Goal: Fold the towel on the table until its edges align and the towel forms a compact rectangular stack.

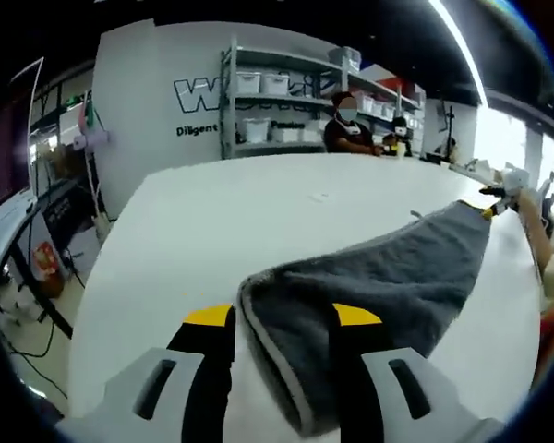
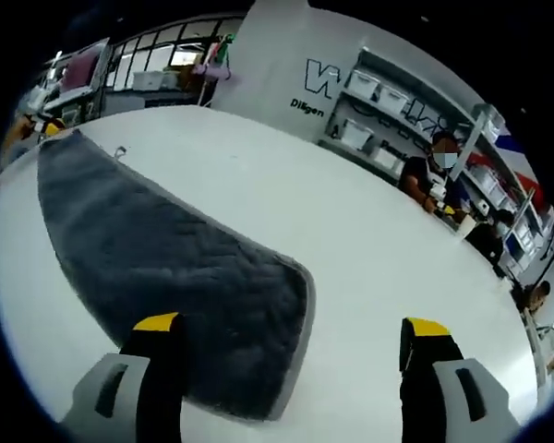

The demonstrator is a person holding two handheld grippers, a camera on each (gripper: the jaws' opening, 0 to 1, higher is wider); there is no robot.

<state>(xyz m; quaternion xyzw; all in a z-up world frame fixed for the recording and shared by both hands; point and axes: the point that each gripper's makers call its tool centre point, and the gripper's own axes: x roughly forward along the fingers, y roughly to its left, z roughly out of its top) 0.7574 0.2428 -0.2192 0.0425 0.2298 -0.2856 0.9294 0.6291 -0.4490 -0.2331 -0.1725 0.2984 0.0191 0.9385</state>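
We are pinching the grey towel (image 1: 379, 286) in the left gripper (image 1: 282, 323); the right gripper (image 2: 291, 337), jaws apart, is needing its near corner next.

Showing large outlined lettering on the white wall (image 1: 157, 101) far ahead of the left hand-held gripper (image 1: 283, 318), past the worktop (image 1: 258, 212): a "W" (image 1: 192, 94) reading clearly, the following letters disappearing behind the shelving rack (image 1: 277, 101). Running beneath it, a smaller dark line starting "Diligent" (image 1: 197, 129), the remainder hidden by the rack and too small to read. Appearing again ahead and to the right of the right hand-held gripper (image 2: 291, 337): the same wall lettering (image 2: 321, 78), opening with "W", and the small line below (image 2: 307, 107), blurred, starting roughly "Dil". Bin labels on the shelves staying illegible.
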